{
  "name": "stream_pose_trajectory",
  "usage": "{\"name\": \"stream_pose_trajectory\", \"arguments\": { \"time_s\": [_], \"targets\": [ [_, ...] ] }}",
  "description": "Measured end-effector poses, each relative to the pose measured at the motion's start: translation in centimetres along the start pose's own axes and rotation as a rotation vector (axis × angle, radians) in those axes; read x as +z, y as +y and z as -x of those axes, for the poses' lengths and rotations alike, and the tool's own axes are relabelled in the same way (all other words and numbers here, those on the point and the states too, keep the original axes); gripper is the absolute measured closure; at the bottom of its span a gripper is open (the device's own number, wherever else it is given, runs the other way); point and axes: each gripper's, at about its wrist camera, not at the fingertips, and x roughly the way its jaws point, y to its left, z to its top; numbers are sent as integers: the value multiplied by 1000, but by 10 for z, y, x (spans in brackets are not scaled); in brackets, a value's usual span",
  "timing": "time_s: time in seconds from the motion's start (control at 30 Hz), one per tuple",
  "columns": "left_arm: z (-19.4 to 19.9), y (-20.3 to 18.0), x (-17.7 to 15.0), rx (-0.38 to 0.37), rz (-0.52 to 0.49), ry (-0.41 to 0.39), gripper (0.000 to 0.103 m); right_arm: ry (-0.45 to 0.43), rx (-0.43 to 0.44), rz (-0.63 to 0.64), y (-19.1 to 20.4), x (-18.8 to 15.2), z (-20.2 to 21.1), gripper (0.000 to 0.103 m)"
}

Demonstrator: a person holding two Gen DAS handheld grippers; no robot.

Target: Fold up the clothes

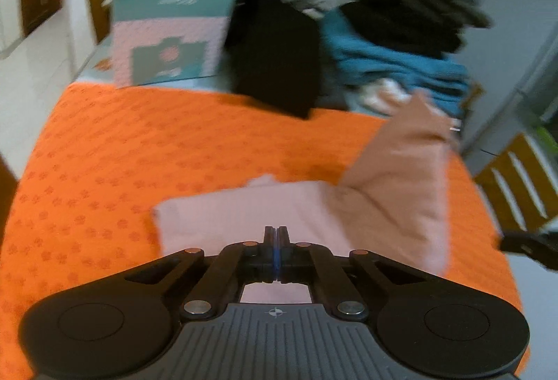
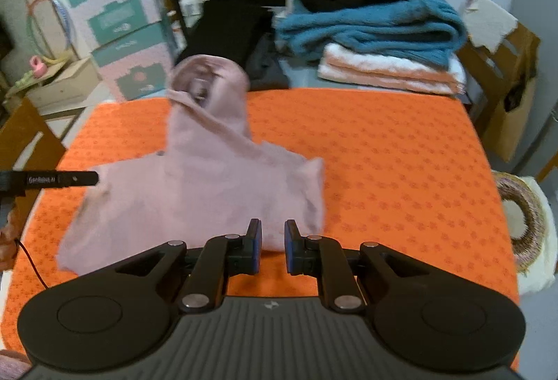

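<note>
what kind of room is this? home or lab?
Most likely a home, perhaps a spare or storage room: an orange patterned cloth covers the table, folded towels are stacked behind it, and cardboard boxes sit alongside.

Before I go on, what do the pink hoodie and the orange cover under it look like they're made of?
Pink hoodie: likely soft matte knit, perhaps cotton fleece; it slumps in thick, rounded folds with no sheen. Blur hides the weave.
Orange cover: probably a thin woven or quilted textile; it lies flat with a repeating darker flower pattern and a faintly dimpled surface. Fibre cannot be told.
</note>
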Motion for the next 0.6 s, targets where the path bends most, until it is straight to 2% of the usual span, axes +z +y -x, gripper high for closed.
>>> {"name": "stream_pose_trajectory", "arguments": {
  "time_s": [0.03, 0.1, 0.33, 0.4, 0.6],
  "targets": [
    [5, -5, -4, -29, -17, -3, 101, 0, 19, 5, 5, 3, 0, 87],
    [10, -14, -14, -66, -45, 10, 101, -1, 63, 12, 16, 8, -1, 77],
    [27, -45, -47, -192, -142, 55, 101, 3, 221, 17, 62, 27, -13, 57],
    [26, -44, -55, -171, -133, 75, 101, 11, 235, 58, 77, 33, -22, 50],
    [33, -22, -66, -78, -31, 91, 100, 70, 251, 193, 121, 43, -56, 44]
  ]
}}
